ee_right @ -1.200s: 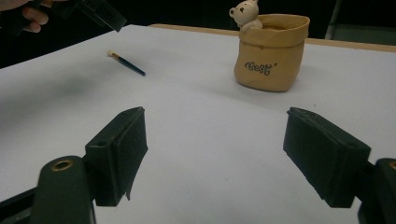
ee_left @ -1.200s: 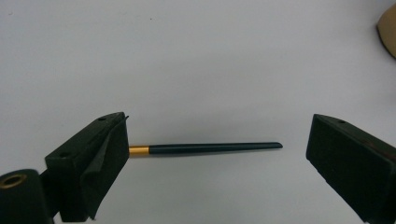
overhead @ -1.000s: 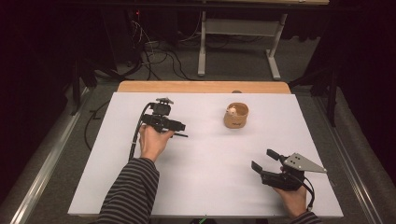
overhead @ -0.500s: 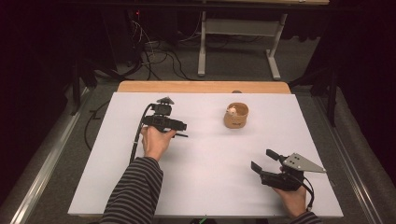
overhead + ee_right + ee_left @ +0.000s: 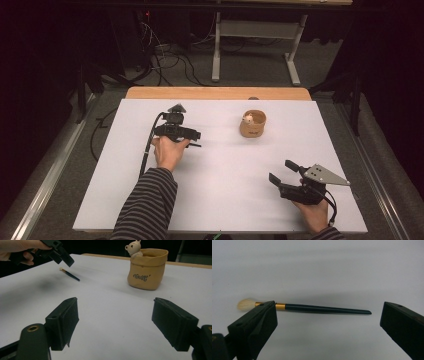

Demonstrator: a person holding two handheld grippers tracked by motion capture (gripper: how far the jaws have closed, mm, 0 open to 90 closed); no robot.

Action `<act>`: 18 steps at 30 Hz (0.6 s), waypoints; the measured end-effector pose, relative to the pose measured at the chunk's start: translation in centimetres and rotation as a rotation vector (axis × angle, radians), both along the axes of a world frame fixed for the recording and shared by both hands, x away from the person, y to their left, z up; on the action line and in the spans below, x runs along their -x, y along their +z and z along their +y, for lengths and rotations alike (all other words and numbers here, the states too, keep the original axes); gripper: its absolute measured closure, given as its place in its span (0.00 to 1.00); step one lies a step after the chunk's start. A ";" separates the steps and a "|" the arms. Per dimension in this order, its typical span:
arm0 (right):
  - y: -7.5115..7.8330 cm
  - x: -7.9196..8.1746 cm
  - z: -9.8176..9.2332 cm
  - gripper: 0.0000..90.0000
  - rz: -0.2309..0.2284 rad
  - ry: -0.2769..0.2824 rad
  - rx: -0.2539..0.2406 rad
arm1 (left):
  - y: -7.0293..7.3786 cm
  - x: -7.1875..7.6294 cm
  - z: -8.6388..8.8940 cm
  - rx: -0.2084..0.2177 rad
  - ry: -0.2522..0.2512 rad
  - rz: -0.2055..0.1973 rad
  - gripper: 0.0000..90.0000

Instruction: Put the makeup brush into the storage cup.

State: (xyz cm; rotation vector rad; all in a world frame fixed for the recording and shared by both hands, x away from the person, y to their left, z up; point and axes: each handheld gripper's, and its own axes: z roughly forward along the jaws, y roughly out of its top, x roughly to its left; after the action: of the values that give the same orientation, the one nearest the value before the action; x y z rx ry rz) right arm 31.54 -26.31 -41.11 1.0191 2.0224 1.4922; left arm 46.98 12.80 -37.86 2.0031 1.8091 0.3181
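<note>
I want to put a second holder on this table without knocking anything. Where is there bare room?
The widest bare patch lies mid-table, bordered by the tan pouch, the right gripper and the left gripper. The near-left corner beside the striped sleeve is also bare. It is tight around the brush, lying between the left gripper's open fingers.

Black handle, gold ferrule and cream-white bristles on the brush (image 5: 319, 309); black on both the left tool (image 5: 186, 134) and the right tool (image 5: 283, 172). Tan-yellow on the pouch (image 5: 146, 268), with dark lettering and a cream bear at its rim. White across the surface (image 5: 225, 175), light wood along its far edge, grey-and-black stripes on the sleeve (image 5: 146, 205).
</note>
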 end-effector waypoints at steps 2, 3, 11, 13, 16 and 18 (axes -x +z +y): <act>0.0 0.0 0.0 0.26 0.002 0.001 0.001 | 0.0 0.0 0.0 -0.001 0.007 0.002 0.02; 0.0 0.0 0.0 0.26 0.003 0.001 0.000 | -0.1 -0.1 0.0 0.001 0.007 0.005 0.02; 0.0 0.0 0.0 0.26 0.000 -0.003 -0.008 | -0.7 -0.4 -0.2 0.001 0.021 0.041 0.01; 0.0 0.0 0.0 0.26 0.000 -0.002 -0.008 | -0.8 -0.5 -0.2 0.000 0.025 0.047 0.01; 0.0 0.1 0.0 0.26 -0.001 0.002 -0.009 | -0.9 -0.6 -0.3 0.000 0.038 0.054 0.01; 0.0 0.1 0.0 0.26 -0.001 0.007 -0.008 | -1.2 -0.8 -0.3 0.001 0.048 0.064 0.01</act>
State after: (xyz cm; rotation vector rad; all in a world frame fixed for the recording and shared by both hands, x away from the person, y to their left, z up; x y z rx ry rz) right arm 31.48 -26.28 -41.07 1.0145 2.0232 1.5053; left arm 47.73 12.49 -39.03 1.9929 1.8985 0.2700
